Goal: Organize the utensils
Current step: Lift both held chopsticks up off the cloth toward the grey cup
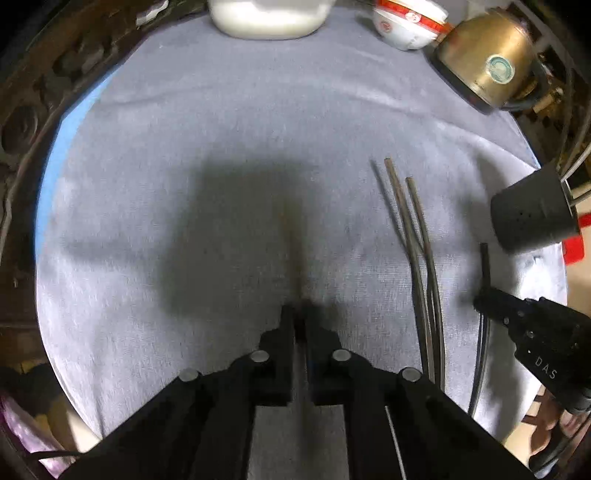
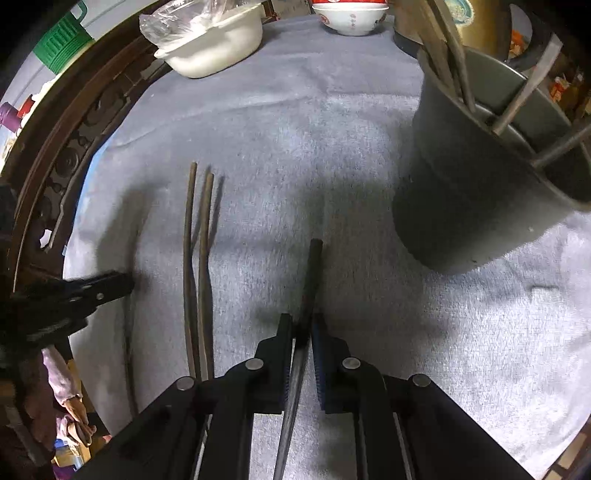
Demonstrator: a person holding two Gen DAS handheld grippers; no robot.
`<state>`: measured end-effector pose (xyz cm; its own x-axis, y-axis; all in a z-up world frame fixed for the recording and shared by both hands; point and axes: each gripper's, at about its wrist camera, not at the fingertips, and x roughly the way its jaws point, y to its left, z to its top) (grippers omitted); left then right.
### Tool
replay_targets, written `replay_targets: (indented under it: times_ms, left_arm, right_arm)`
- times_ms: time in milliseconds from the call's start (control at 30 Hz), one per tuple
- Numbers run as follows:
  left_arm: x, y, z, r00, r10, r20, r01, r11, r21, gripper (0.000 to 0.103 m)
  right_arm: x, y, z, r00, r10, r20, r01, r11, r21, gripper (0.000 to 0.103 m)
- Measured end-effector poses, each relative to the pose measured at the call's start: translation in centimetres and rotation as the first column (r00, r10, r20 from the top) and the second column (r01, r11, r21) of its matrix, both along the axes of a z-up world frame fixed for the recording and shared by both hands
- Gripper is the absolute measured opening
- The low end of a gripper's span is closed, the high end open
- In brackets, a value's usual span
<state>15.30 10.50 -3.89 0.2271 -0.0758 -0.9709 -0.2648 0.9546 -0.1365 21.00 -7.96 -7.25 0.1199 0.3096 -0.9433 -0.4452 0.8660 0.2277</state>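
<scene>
Dark wood is what the right gripper (image 2: 303, 325) pinches: a single dark chopstick (image 2: 312, 273) sits clamped between its jaws, running forward past the fingertips and back down between the fingers toward the hand. Its long axis lies along the gripper's own line, free tip pointing away over the grey towel cloth (image 2: 295, 147) that covers the table.

From that held stick, the tall dark grey utensil cup (image 2: 472, 192) stands ahead and off to the right, near but not touching, with several handles already leaning out of its mouth. The right gripper is plainly the nearer one to it; as I judge it, the coming move turns on swinging the stick rightward and tipping it more upright so its end clears the rim.

The left gripper (image 1: 300, 314) has its jaws pressed together. A faint blurred streak runs out ahead of it in the shadow, perhaps a thin stick caught in the tips, but I cannot tell for sure.

Between the two grippers a pair of thin brown chopsticks (image 1: 413, 240) lies flat on the cloth, side by side and crossing slightly, long axes roughly parallel to the held one, far ends pointing toward the white plastic tub (image 1: 266, 18) at the table's far edge.
</scene>
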Motion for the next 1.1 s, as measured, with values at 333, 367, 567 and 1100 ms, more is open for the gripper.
replay_targets:
  times_ms: [333, 367, 567, 1100]
  left_arm:
    - [-5.2, 4.2, 4.6, 0.976, 0.116, 0.186, -0.092, 0.987, -0.134, 0.005]
    - [-5.8, 4.0, 5.6, 0.965, 0.126, 0.229, -0.098, 0.987, -0.129, 0.005]
    - [-10.2, 1.9, 11.7, 0.834, 0.147, 0.531, -0.144, 0.988, -0.046, 0.005]
    - [-10.3, -1.4, 8.9, 0.642, 0.053, 0.765, -0.243, 0.96, 0.138, 0.005]
  right_arm:
    - [-2.9, -1.6, 2.3, 0.996, -0.008, 0.091, -0.002, 0.994, 0.108, 0.008]
    - [-3.5, -2.3, 3.2, 0.992, -0.032, 0.122, 0.014, 0.989, 0.147, 0.008]
    - [-5.9, -7.0, 8.5, 0.909, -0.24, 0.341, 0.114, 0.93, 0.35, 0.007]
    - [-10.9, -9.7, 11.6, 0.631, -0.371, 0.681, 0.083, 0.905, 0.417, 0.008]
